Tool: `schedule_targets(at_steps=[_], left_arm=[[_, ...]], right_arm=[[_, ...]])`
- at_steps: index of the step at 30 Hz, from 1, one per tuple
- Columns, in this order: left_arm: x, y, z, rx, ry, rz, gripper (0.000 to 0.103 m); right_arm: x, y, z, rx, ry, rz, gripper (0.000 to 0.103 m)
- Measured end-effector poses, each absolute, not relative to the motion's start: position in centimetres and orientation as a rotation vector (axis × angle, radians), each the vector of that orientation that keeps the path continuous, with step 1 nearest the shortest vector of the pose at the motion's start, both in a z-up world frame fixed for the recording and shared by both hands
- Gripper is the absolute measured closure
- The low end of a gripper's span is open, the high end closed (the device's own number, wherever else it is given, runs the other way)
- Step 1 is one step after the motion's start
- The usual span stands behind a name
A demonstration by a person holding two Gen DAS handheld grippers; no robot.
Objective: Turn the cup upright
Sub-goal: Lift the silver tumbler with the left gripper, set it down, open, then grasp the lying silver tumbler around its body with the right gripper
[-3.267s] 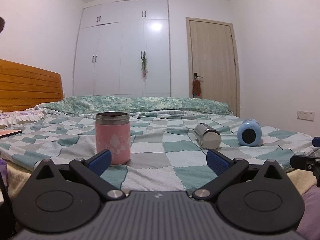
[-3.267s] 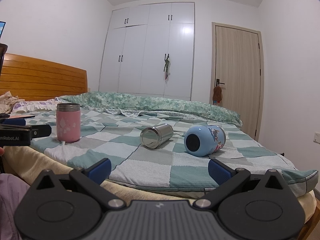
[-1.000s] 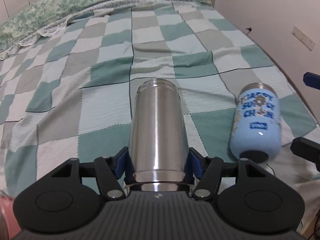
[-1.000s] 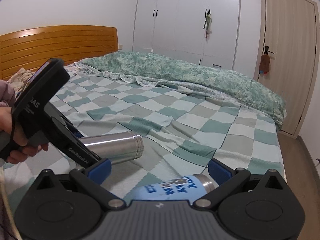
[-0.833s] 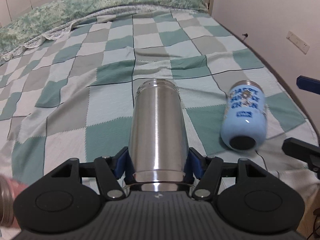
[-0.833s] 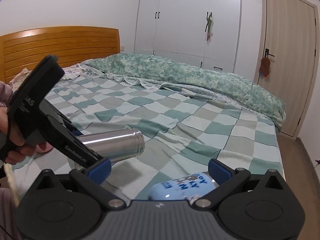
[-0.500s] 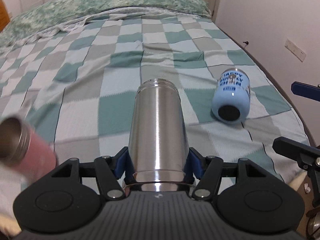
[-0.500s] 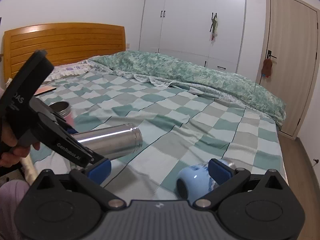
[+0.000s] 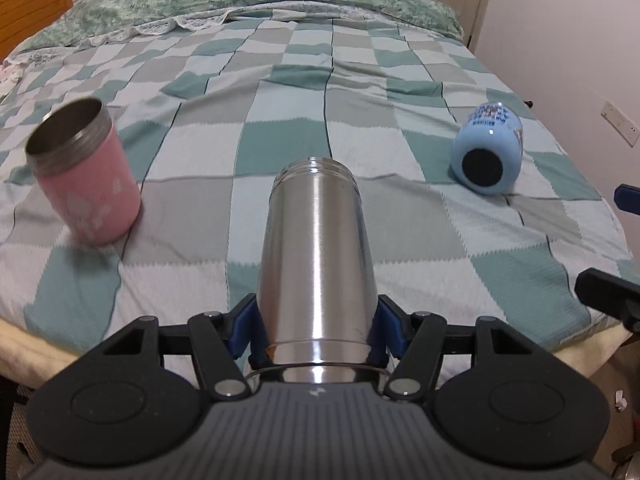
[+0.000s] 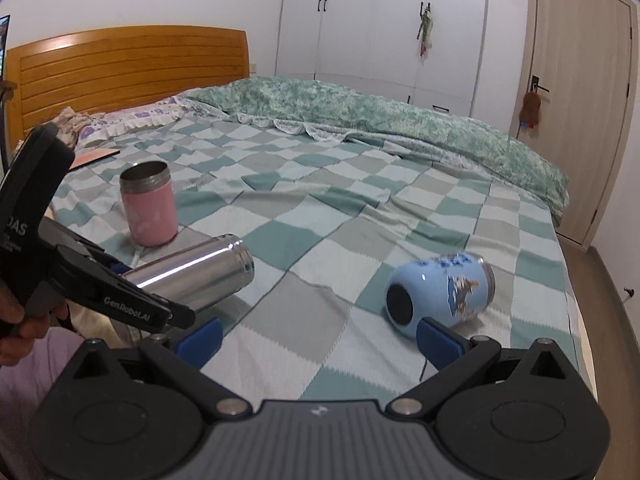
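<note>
My left gripper is shut on the steel cup near its base and holds it above the bed, tilted with its open mouth pointing away and slightly up. The steel cup also shows in the right wrist view, lifted off the checked blanket. A blue cup lies on its side on the blanket, base toward me, just beyond my right gripper, which is open and empty. The blue cup also shows in the left wrist view.
A pink cup stands upright on the blanket at the left, also in the right wrist view. A wooden headboard is at the far left. A folded green quilt lies across the back. The bed's near edge drops to the floor.
My left gripper has lifted the steel cup off the blanket and pulled back, bringing the pink cup into view. The right gripper has drawn back from the blue cup, which now shows its base.
</note>
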State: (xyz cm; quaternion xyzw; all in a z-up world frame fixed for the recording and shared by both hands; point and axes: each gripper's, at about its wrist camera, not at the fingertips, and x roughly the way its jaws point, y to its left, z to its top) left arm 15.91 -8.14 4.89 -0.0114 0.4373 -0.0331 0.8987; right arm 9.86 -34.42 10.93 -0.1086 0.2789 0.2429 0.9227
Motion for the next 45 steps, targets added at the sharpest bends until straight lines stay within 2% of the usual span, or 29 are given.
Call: schedule_targets(at_steps=[8,10,11,12,24,34,45], left_arm=[[15.0,-8.4,3.1,-0.023,0.905,-0.102,0.039],[14.8,-8.3,3.5,-0.021,0.901,-0.126,0.024],[14.5,-8.1,3.9,-0.019,0.886,-0.134,0.002],[14.2,-7.8,4.4,-0.019,0.860,-0.141,0.000],[12.6,-0.9,8.6,0.009,0.733,-0.180,0.000],[13.8,5.2,7.3,0.025,0.721,-0.206,0.000],[14.7,8.1,5.0,0.031,0.731,-0.274,0.000]], right_arm=[[8.8,-34.6,10.3,-0.206,0.594,0.465,0.000],[8.6,-34.5,10.4,-0.202,0.594,0.460,0.000],[8.6,-34.4,10.5,-0.198,0.593,0.458,0.000],[8.5,-34.2,10.6,-0.196,0.592,0.457,0.000],[10.5,-28.7,10.5,-0.150,0.646,0.473,0.000],[14.9,-21.8,8.6,-0.080,0.800,0.421,0.000],[19.0,-18.7,6.1,0.000,0.991,0.321,0.000]])
